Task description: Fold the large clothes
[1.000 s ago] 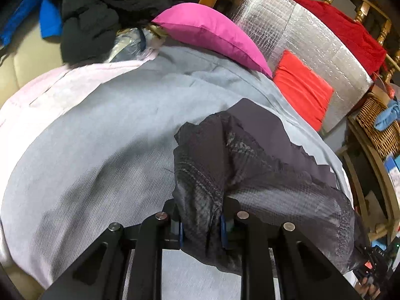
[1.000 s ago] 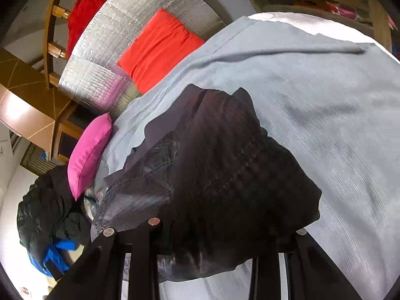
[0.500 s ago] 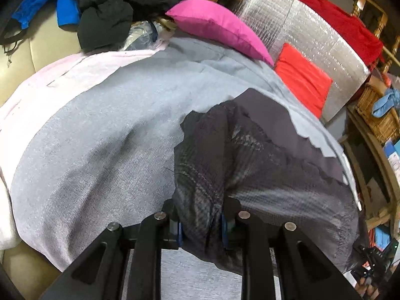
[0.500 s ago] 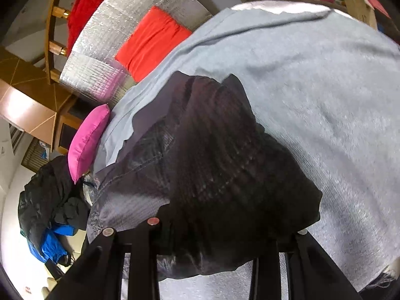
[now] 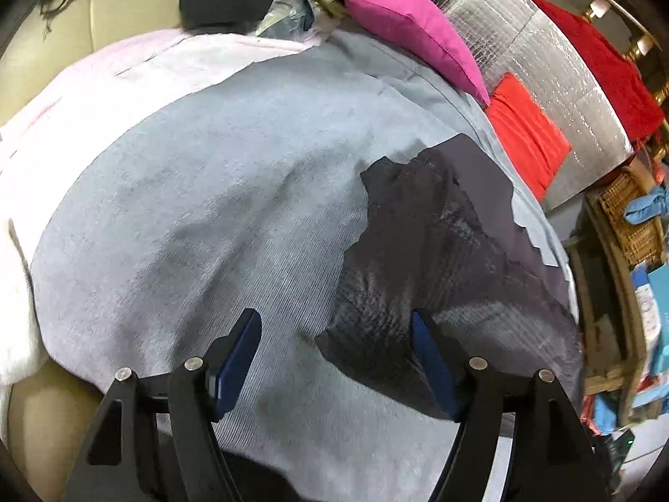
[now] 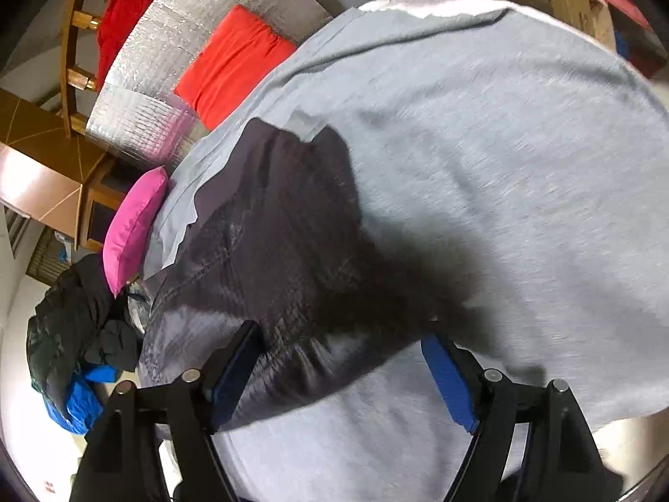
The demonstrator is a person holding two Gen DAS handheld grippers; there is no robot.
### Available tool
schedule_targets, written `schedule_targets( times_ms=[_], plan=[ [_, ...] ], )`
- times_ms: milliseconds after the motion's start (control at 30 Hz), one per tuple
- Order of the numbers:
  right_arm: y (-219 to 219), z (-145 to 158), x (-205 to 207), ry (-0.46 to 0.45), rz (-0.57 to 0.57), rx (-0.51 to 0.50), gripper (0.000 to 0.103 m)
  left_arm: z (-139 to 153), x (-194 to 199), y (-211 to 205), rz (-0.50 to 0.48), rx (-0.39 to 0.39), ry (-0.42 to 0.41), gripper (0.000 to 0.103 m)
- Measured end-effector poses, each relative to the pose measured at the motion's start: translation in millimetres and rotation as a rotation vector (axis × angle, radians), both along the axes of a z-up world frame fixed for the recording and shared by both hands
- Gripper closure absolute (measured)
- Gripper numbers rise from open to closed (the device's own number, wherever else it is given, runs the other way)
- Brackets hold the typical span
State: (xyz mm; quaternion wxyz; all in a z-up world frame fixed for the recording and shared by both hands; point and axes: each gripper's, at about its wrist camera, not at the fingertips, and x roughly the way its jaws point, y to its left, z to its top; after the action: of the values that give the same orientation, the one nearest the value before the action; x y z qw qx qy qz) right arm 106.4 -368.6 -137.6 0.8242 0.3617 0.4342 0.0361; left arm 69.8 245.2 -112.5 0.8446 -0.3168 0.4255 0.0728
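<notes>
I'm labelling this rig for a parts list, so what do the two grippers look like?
Both look alike. The left gripper and the right gripper each have matte black angular linkage arms with cut-out openings and round silver pivot pins. Flat blue pads line the inner faces of the jaws. No cables, markings, hands or sleeves show.

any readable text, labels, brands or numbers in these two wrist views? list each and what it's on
None can be read.
Boxes at the right edge of the left wrist view: print on them, too blurred to read.
Dark garment on the grey cloth: no label or logo shows.
Pink cushion, red cushion, silver mat: plain, no text.
</notes>
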Motion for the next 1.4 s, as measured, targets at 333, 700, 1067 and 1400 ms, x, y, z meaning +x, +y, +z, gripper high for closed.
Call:
schedule_targets(
  times_ms=[333, 700, 1067, 1400],
  plan=[
    [-30.7, 53.5, 17.3, -0.109, 0.036, -0.177, 0.021, 65.7, 6.9, 8.1, 0.035, 0.168, -0.141, 0.029],
    [38.5, 89.5, 146.5, -0.170, 0.351, -0.427, 0.021, 79.2, 174.8, -38.1, -0.287, 0.351, -0.156, 0.029],
    [61.8, 51.5, 261.5, -0.066, 0.532, -0.490, 0.021, 45.4, 257.5, -91.4, -0.568, 0.525, -0.045, 0.029],
    [73.2, 32.4, 287.6, -0.042, 0.602, -0.422, 0.025, 24.4, 278.7, -93.8, -0.613, 0.468, -0.008, 0.035]
  ],
)
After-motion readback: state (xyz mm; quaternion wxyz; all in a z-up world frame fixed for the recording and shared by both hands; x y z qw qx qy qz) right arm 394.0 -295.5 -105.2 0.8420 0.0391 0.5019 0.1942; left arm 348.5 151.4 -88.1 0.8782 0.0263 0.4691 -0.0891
